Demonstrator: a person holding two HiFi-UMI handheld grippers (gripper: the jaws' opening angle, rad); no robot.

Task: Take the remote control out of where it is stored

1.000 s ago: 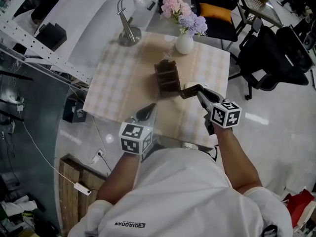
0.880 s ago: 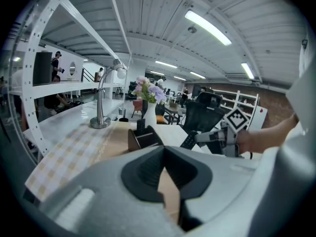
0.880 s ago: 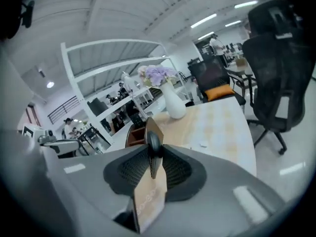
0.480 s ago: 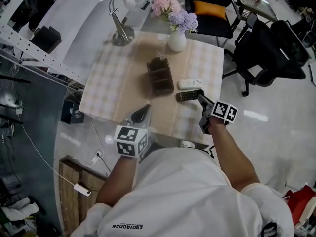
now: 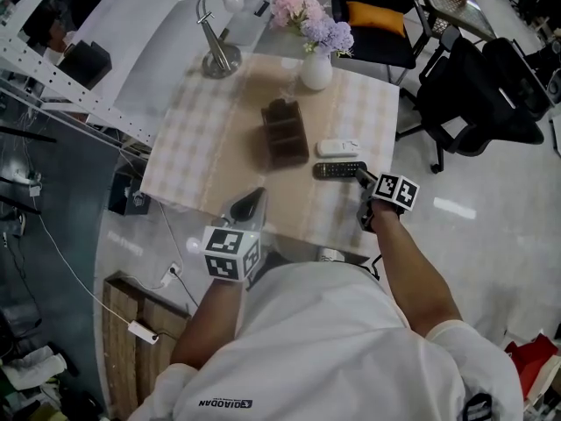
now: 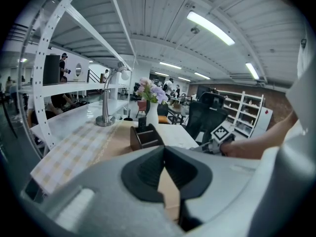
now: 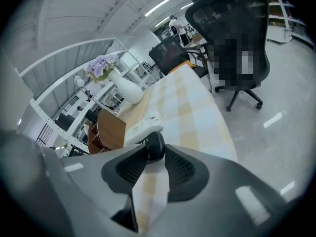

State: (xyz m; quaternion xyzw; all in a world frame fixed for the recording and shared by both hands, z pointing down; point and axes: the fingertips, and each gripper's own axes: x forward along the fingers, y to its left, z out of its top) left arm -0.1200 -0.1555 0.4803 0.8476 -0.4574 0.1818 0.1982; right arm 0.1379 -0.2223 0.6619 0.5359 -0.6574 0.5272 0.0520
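The black remote control (image 5: 336, 170) lies flat on the checked cloth, just in front of a white remote (image 5: 337, 148). Both are to the right of the brown wooden organizer (image 5: 285, 137). My right gripper (image 5: 360, 176) is at the black remote's right end. Its jaws are opening, and the remote's tip (image 7: 156, 144) still sits between the fingertips and touches both. The white remote (image 7: 140, 125) and the organizer (image 7: 106, 130) lie beyond it. My left gripper (image 5: 252, 198) hovers at the table's near edge, shut and holding nothing; its pads meet at the tips (image 6: 164, 149).
A desk lamp (image 5: 215, 55) and a white vase of flowers (image 5: 316, 70) stand at the table's far side. Black office chairs (image 5: 478, 103) stand on the floor to the right. A white shelf frame (image 5: 79, 86) runs along the left.
The right gripper carried the black remote away from the organizer and down onto the cloth beside the white remote. The left gripper stayed in place.
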